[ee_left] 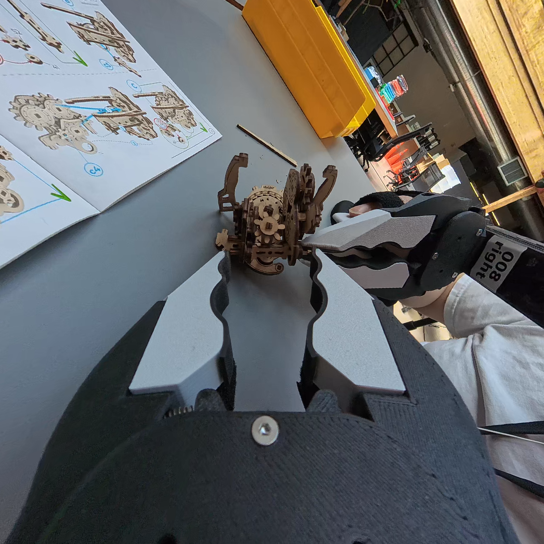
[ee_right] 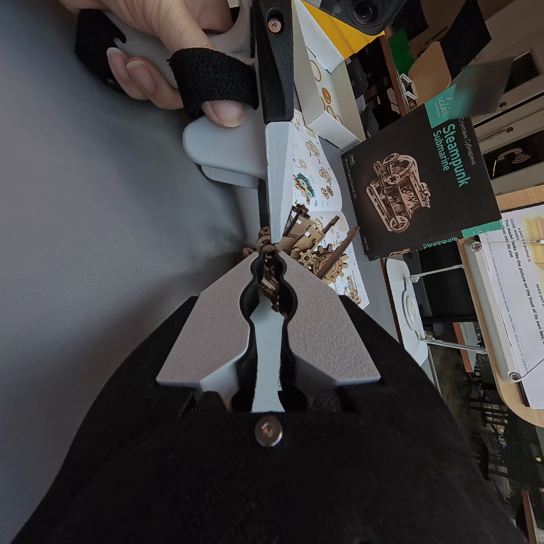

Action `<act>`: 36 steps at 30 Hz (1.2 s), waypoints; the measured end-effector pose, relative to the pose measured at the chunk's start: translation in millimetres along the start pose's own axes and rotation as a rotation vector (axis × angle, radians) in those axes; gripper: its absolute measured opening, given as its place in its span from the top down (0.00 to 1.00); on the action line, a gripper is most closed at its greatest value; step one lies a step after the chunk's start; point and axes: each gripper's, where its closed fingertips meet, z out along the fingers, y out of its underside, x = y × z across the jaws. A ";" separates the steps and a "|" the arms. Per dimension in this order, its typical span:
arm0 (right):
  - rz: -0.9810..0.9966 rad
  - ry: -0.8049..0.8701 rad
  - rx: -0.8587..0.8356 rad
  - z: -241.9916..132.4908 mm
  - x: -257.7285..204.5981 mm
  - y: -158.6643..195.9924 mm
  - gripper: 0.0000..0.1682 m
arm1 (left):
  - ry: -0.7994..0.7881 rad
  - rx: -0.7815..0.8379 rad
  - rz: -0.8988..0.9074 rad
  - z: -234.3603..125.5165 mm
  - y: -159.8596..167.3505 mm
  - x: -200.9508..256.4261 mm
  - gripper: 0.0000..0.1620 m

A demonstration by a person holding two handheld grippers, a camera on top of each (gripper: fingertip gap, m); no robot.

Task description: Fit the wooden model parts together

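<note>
Grey table (ee_left: pixel 123 265) left of wooden model (ee_left: pixel 266 223) seemingly open; booklet (ee_left: pixel 97 97) beyond.

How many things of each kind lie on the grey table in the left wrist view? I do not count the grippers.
Wooden model assembly: 1
Loose wooden strip: 1
Instruction booklet: 1
Yellow bin: 1
Total: 4

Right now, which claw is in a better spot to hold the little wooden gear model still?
Probably the right gripper: its fingertips are nearly closed on the wooden gear model. The left gripper is open, with the model just beyond its tips, apparently not gripped.
</note>
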 end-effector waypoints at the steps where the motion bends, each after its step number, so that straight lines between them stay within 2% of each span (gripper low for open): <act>1: -0.001 -0.002 0.001 0.2 -0.4 -0.3 0.98 | 0.001 0.000 -0.005 0.1 0.1 -0.1 0.67; 12: -0.005 0.003 0.001 -0.2 -0.6 -0.5 0.98 | -0.017 -0.018 0.033 2.0 3.3 1.4 0.65; 18: -0.014 0.014 0.006 -2.1 -0.1 -0.6 0.99 | -0.057 -0.030 0.057 2.4 5.3 -1.6 0.71; 36: 0.020 -0.007 0.019 -2.1 -1.3 0.3 0.98 | -0.057 -0.045 0.052 2.4 7.3 -2.4 0.71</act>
